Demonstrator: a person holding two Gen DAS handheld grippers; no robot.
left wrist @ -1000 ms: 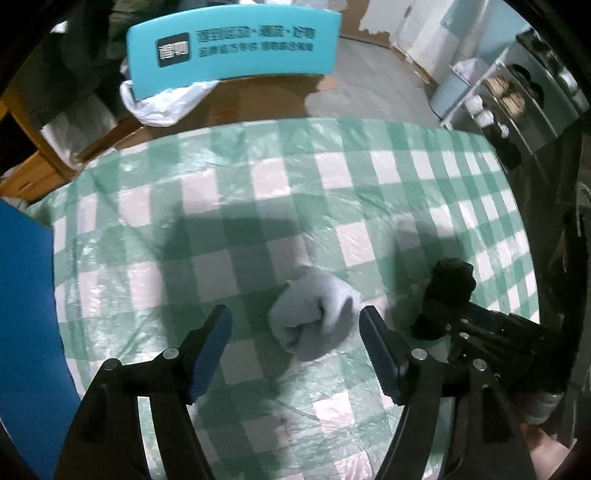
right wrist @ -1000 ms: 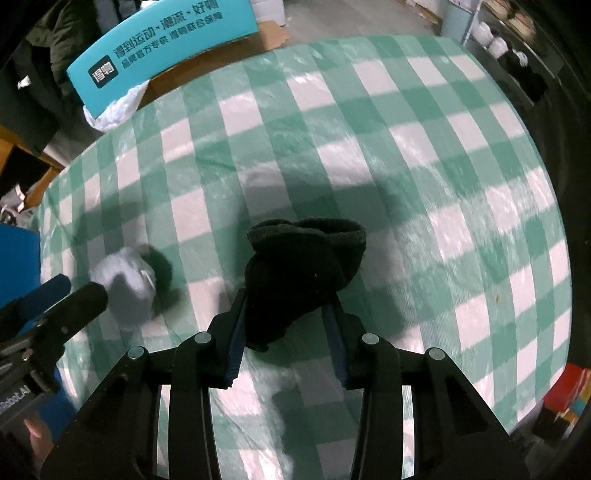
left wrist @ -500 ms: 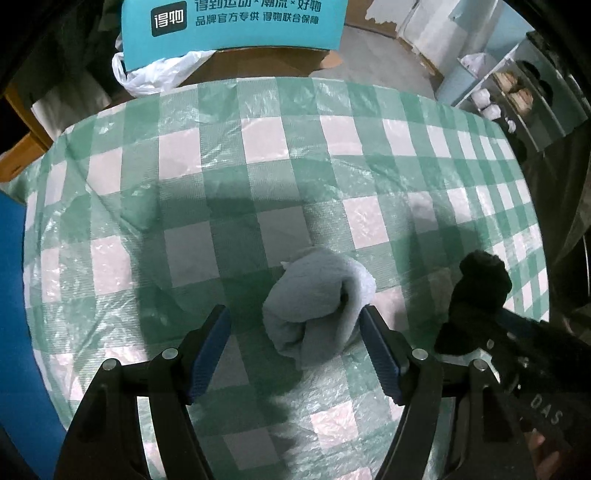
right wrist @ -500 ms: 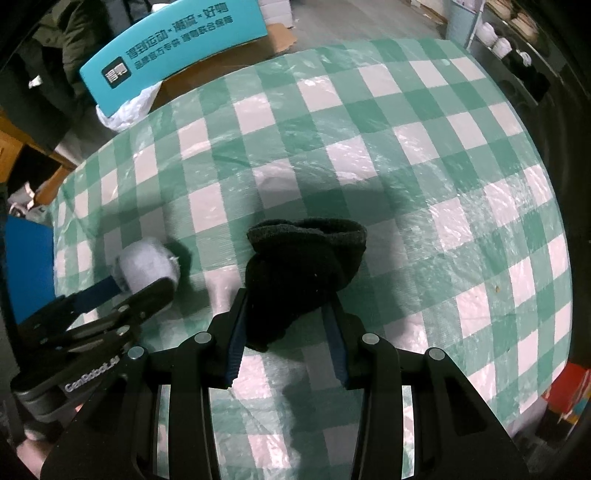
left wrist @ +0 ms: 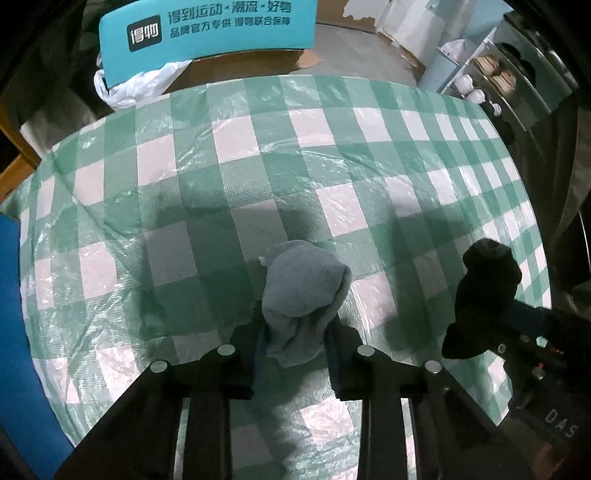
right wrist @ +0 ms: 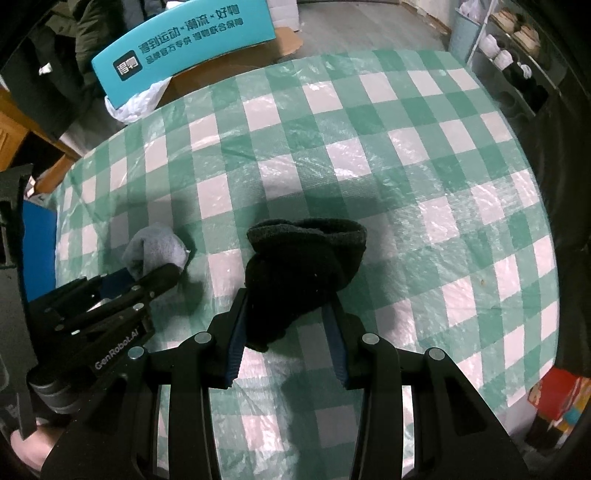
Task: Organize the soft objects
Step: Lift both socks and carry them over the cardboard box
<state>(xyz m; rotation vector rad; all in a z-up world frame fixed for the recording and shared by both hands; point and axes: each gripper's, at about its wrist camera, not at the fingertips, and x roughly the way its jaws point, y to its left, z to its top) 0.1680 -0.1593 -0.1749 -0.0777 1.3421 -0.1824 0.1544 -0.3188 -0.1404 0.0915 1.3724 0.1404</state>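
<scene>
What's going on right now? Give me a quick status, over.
Left gripper shut on grey sock bundle. Right gripper shut on black sock bundle. Both over the green checked tablecloth. Nothing in the way.

Two rolled socks above the table (left wrist: 258, 155): one (left wrist: 301, 291) to the left, the other (right wrist: 299, 273) right; a sign (left wrist: 207, 33) stands behind the table.
</scene>
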